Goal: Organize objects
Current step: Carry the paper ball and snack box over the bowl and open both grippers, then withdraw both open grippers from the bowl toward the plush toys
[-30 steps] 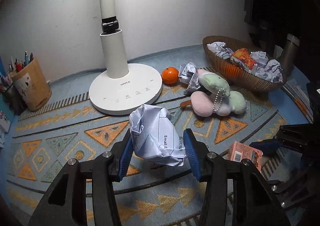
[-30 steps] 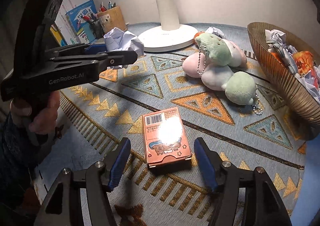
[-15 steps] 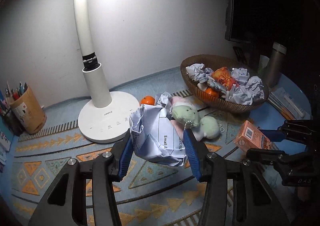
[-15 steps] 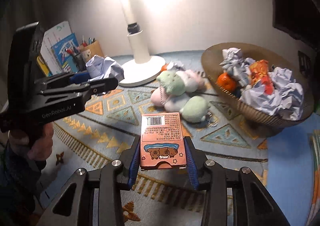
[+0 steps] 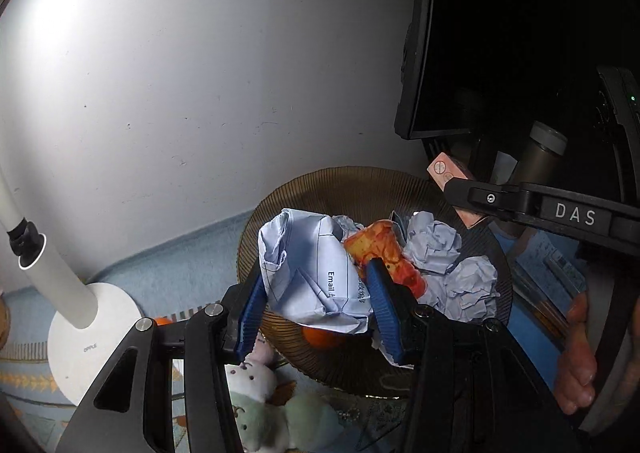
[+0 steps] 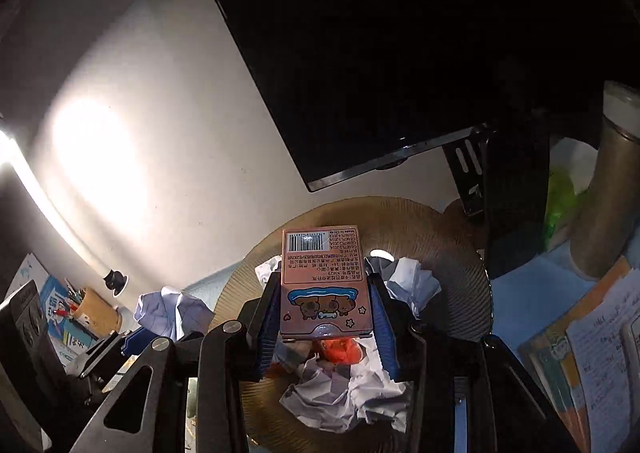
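Observation:
My left gripper (image 5: 316, 309) is shut on a crumpled pale-blue paper ball (image 5: 308, 273) and holds it over the near rim of the brown wicker basket (image 5: 320, 185). My right gripper (image 6: 324, 325) is shut on a pink card box (image 6: 324, 281) with a barcode and holds it above the same basket (image 6: 452, 253). The box also shows in the left wrist view (image 5: 446, 173), at the basket's far right. The paper ball shows in the right wrist view (image 6: 172, 309), to the left. The basket holds several paper balls (image 5: 436, 245) and an orange wrapper (image 5: 380, 253).
A white lamp base (image 5: 76, 337) and plush toys (image 5: 256, 405) lie left of the basket. A dark monitor (image 6: 380, 53) hangs behind it. A metal flask (image 6: 608, 189) and papers (image 6: 592, 341) are to the right. A pen cup (image 6: 96, 309) stands far left.
Both grippers rose from the mat and swung right to above the basket. The right gripper closed on the pink box and lifted it. The left gripper kept its paper ball.

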The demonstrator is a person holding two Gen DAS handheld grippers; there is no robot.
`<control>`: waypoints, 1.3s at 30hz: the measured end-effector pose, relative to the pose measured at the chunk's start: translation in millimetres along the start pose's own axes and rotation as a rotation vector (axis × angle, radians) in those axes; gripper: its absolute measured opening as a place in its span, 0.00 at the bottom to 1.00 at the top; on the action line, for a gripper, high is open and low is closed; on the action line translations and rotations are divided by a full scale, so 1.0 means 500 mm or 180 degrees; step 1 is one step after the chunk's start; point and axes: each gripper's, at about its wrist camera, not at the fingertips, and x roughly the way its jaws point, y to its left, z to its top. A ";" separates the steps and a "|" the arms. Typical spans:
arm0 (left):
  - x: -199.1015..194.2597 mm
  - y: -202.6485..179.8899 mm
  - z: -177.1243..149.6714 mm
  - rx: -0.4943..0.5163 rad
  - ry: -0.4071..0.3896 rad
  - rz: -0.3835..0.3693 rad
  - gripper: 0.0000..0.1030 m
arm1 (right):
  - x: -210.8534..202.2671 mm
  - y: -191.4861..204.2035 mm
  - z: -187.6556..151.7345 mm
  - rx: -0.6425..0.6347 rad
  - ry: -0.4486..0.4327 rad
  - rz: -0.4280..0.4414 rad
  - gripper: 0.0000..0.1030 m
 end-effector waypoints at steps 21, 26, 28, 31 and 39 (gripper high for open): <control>-0.076 0.045 -0.071 -0.0115 -0.0057 -0.0018 0.94 | -0.031 0.061 -0.044 -0.0267 0.0162 -0.0048 0.74; -0.192 0.099 -0.111 -0.0340 -0.0270 0.0177 0.94 | -0.126 0.151 -0.109 -0.0737 0.0052 0.0049 0.74; -0.242 0.123 -0.132 -0.0429 -0.0358 0.0286 0.94 | -0.155 0.183 -0.146 -0.0912 0.0045 0.0102 0.81; -0.293 0.153 -0.176 -0.0548 -0.0411 0.0542 0.94 | -0.180 0.213 -0.199 -0.1013 0.0049 0.0153 0.84; -0.280 0.210 -0.331 -0.0858 -0.0106 0.0874 0.94 | -0.083 0.202 -0.336 -0.0906 0.0455 0.0131 0.84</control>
